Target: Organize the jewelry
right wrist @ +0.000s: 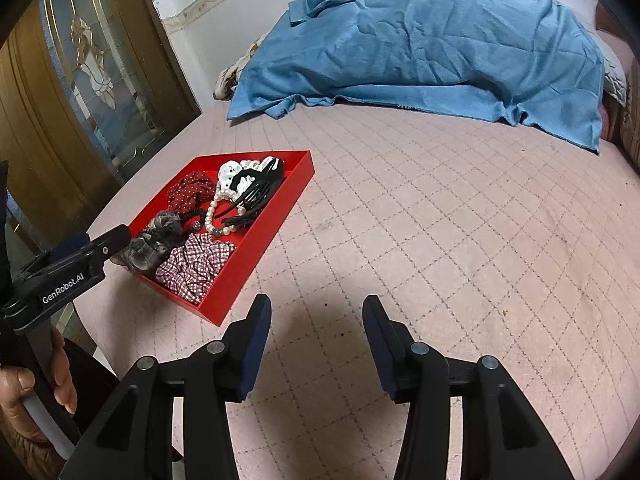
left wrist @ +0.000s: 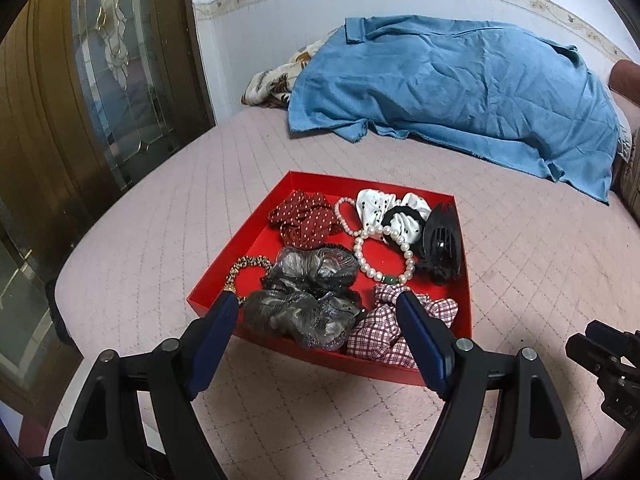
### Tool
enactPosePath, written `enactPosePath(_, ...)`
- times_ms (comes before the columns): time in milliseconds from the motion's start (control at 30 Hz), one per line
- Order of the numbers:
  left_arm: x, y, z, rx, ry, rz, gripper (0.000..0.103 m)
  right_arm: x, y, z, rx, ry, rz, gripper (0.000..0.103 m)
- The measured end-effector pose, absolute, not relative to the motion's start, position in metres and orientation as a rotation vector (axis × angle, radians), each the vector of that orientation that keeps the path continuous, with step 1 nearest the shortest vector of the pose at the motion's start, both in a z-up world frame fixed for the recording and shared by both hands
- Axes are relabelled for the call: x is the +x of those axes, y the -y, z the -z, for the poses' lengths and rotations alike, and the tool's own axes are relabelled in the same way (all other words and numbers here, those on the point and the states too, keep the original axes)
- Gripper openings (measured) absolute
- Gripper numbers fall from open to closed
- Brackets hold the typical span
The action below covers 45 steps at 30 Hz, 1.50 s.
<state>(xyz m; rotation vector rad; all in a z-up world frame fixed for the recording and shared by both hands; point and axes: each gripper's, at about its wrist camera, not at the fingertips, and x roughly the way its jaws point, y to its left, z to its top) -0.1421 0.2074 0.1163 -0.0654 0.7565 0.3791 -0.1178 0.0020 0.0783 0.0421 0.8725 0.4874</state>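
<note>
Two sets of fingers are mine, and both stand spread with nothing between them. My left gripper (left wrist: 318, 300) hangs over the near edge of the red tray (left wrist: 256, 240); one fingertip is by the tray's near left rim, the other is in front of the checked scrunchie (left wrist: 400, 332), and I cannot tell whether either touches. Between the fingers, from the left wrist view, lies the grey scrunchie (left wrist: 308, 296), which bulges over the near wall of the tray. Just left of it is a gold beaded band (left wrist: 250, 266), partly hidden by my finger.

Farther back in the tray are the pearl bracelet (left wrist: 384, 256), a thinner pearl loop (left wrist: 344, 216), the dotted red scrunchie (left wrist: 306, 216), the white-and-black scrunchie (left wrist: 394, 212) and, along the right wall, the black claw clip (left wrist: 440, 244).

My right gripper (right wrist: 316, 308) hovers over bare pink quilt (right wrist: 440, 240), just right of the tray's near corner, fingers parted. In that view the left gripper (right wrist: 120, 236) reaches in from the left, its tip at the grey scrunchie (right wrist: 156, 244).

Beyond the tray, the bed carries a blue cloth (left wrist: 460, 96) over a heap near the wall, with a glass-panelled door (left wrist: 108, 60) to the left.
</note>
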Motion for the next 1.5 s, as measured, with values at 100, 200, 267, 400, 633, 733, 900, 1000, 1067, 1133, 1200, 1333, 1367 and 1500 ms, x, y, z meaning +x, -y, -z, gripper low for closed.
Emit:
enactPosePath(100, -0.137, -0.219, -0.109, -0.099, -0.79, -0.371, 0.08, -0.117, -0.005, -0.077, 0.032, -0.877, -0.49, 0.052)
enactPosePath(200, -0.128, -0.238, -0.103, -0.128, -0.832, -0.371, 0.08, -0.116, -0.009, -0.077, 0.013, -0.883, -0.493, 0.052)
enactPosePath(267, -0.117, -0.254, -0.099, -0.13, -0.87, -0.37, 0.08, -0.115, -0.012, -0.078, 0.003, -0.884, -0.495, 0.052)
enactPosePath(400, -0.095, -0.284, -0.09, -0.158, -0.962, -0.335, 0.071, -0.11, -0.016, -0.081, 0.013, -0.891, -0.507, 0.052)
enactPosePath(633, -0.069, -0.299, -0.076, -0.204, -1.061, -0.219, 0.014, -0.099, -0.043, -0.09, -0.013, -0.899, -0.551, 0.052)
enactPosePath(733, -0.073, -0.297, -0.078, -0.256, -1.019, -0.141, 0.006, -0.092, -0.064, -0.098, -0.047, -0.886, -0.59, 0.052)
enactPosePath(900, -0.085, -0.305, -0.096, -0.387, -0.898, -0.008, 0.005, -0.073, -0.105, -0.104, -0.078, -0.89, -0.654, 0.052)
enactPosePath(1000, -0.095, -0.329, -0.106, -0.526, -0.817, 0.048, 0.005, -0.062, -0.126, -0.103, -0.083, -0.897, -0.679, 0.052)
enactPosePath(1067, -0.096, -0.344, -0.106, -0.594, -0.799, 0.065, 0.005, -0.057, -0.137, -0.103, -0.094, -0.898, -0.684, 0.052)
enactPosePath(1133, -0.096, -0.351, -0.102, -0.63, -0.811, 0.07, 0.005, -0.051, -0.147, -0.101, -0.109, -0.902, -0.688, 0.052)
enactPosePath(1200, -0.096, -0.351, -0.097, -0.625, -0.839, 0.059, 0.005, -0.044, -0.159, -0.096, -0.128, -0.917, -0.693, 0.052)
enactPosePath(1333, -0.095, -0.344, -0.087, -0.546, -0.909, 0.015, 0.005, -0.022, -0.182, -0.081, -0.145, -0.979, -0.693, 0.039)
enactPosePath(1367, -0.094, -0.343, -0.083, -0.534, -0.93, 0.006, 0.005, -0.018, -0.185, -0.077, -0.14, -0.996, -0.696, 0.036)
enactPosePath(1500, -0.091, -0.345, -0.071, -0.524, -0.973, -0.015, 0.005, 0.0, -0.206, -0.058, -0.127, -1.06, -0.687, 0.03)
